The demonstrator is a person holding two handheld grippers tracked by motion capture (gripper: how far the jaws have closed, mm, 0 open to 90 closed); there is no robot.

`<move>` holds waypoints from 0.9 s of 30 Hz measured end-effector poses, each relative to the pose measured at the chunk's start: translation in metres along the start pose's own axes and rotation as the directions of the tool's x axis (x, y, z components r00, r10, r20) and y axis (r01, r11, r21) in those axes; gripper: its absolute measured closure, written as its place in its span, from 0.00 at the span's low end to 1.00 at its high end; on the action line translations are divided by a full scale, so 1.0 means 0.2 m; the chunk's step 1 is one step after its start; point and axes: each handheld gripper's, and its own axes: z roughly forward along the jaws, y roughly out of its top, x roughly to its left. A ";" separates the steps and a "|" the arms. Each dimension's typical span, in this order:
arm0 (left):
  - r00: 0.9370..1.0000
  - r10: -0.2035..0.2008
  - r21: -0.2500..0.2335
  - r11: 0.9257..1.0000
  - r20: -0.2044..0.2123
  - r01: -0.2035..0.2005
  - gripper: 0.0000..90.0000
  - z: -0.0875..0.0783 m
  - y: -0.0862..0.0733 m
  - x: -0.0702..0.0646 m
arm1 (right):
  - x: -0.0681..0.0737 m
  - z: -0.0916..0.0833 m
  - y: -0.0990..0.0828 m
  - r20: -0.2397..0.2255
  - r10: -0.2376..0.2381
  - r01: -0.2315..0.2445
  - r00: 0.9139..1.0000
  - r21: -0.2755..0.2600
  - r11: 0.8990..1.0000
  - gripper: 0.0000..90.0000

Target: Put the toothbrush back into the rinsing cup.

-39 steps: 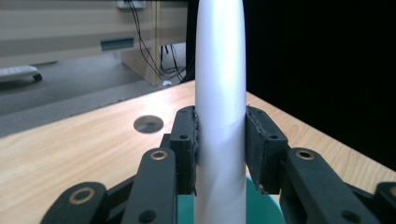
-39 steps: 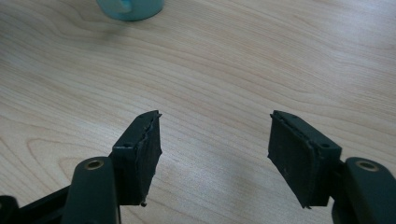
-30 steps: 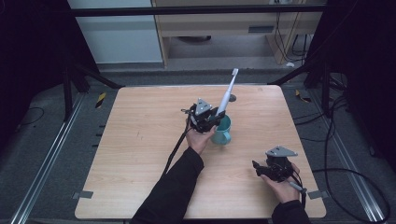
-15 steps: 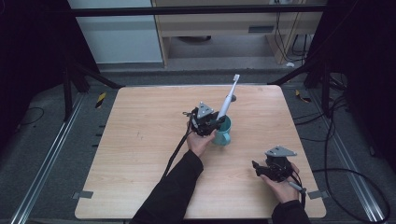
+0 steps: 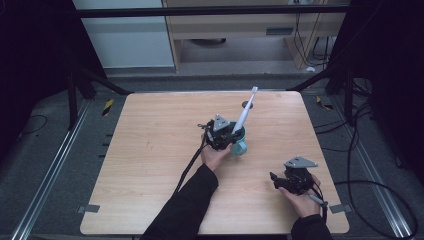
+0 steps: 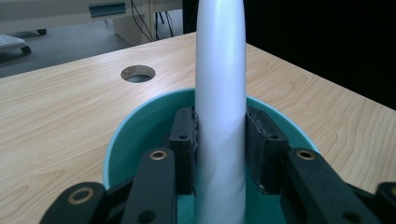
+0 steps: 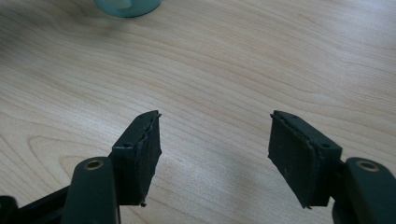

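A teal cup (image 5: 241, 141) (image 6: 140, 130) stands near the middle of the wooden table (image 5: 150, 150). A white electric toothbrush (image 5: 245, 112) (image 6: 220, 93) leans up and to the right out of it. My left gripper (image 5: 229, 136) (image 6: 219, 144) is shut on the toothbrush's handle, its jaws reaching into the cup's mouth. My right gripper (image 5: 276, 181) (image 7: 215, 154) rests low near the front right of the table, open, with nothing but bare wood between its jaws. The cup's base (image 7: 128, 7) shows at the top of the right gripper view.
A round cable hole (image 5: 247, 104) (image 6: 137, 73) lies in the table behind the cup. Black cables (image 5: 190, 165) trail from both grippers. Dark frame posts and floor cables surround the table. A cabinet (image 5: 235, 25) stands beyond the far edge.
The left gripper and the toothbrush have shifted slightly over the cup, the brush leaning a little differently. The right gripper has stayed still.
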 end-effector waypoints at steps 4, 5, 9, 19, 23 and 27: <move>1.000 0.000 0.008 1.000 -0.004 0.000 0.73 0.00 0.00 0.00 | 0.00 0.00 0.00 -0.001 0.001 -0.001 1.000 0.001 1.000 0.38; 1.000 0.000 0.008 1.000 -0.004 0.000 0.73 0.00 0.00 0.00 | 0.00 0.00 0.00 -0.001 0.001 -0.001 1.000 0.001 1.000 0.38; 1.000 -0.019 0.000 1.000 -0.008 0.019 0.68 -0.01 0.01 0.00 | 0.00 0.00 0.00 -0.002 0.002 -0.002 1.000 0.001 1.000 0.37; 1.000 0.005 -0.010 1.000 -0.014 -0.005 0.56 -0.12 0.04 0.00 | 0.00 0.00 0.00 -0.001 0.008 -0.008 1.000 -0.002 1.000 0.36; 1.000 0.023 -0.020 1.000 0.001 -0.023 0.51 -0.29 0.09 0.02 | 0.00 -0.01 0.00 0.008 0.015 -0.015 1.000 -0.009 1.000 0.34; 1.000 0.029 0.005 1.000 0.007 -0.029 0.47 -0.41 0.10 0.05 | -0.01 -0.01 0.00 0.013 0.026 -0.026 1.000 -0.019 0.999 0.30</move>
